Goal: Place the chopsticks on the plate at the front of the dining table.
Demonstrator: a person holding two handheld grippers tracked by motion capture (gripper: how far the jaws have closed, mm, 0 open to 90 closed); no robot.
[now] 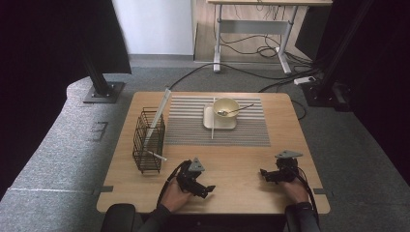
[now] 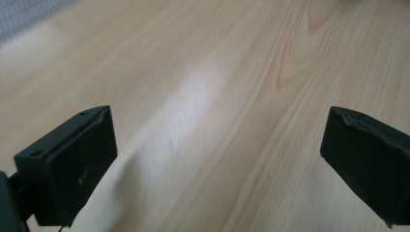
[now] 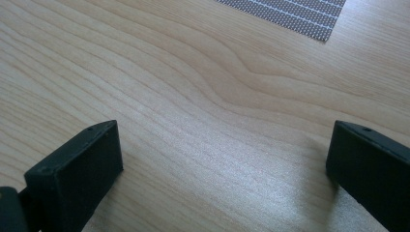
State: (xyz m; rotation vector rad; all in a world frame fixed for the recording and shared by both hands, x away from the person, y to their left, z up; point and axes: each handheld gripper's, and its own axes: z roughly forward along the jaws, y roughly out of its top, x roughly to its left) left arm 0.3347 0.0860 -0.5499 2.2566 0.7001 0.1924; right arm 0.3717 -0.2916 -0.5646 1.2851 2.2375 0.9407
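My left gripper (image 1: 209, 189) low over bare table (image 1: 241, 164), jaws wide apart, nothing between. My right gripper (image 1: 263, 174) same: spread, empty, over wood.

Nearest thing: black wire basket (image 1: 149, 140), just left of left gripper, one white stick (image 1: 158, 115) leaning out top, another poking out low.

Sticks look light, thin, stiff, smooth, so likely slippery; would pinch mid-shaft, square to pads. Basket light, may slide or tip if stick drags on wire.

Bowl (image 1: 226, 108) with spoon on striped mat, well apart.
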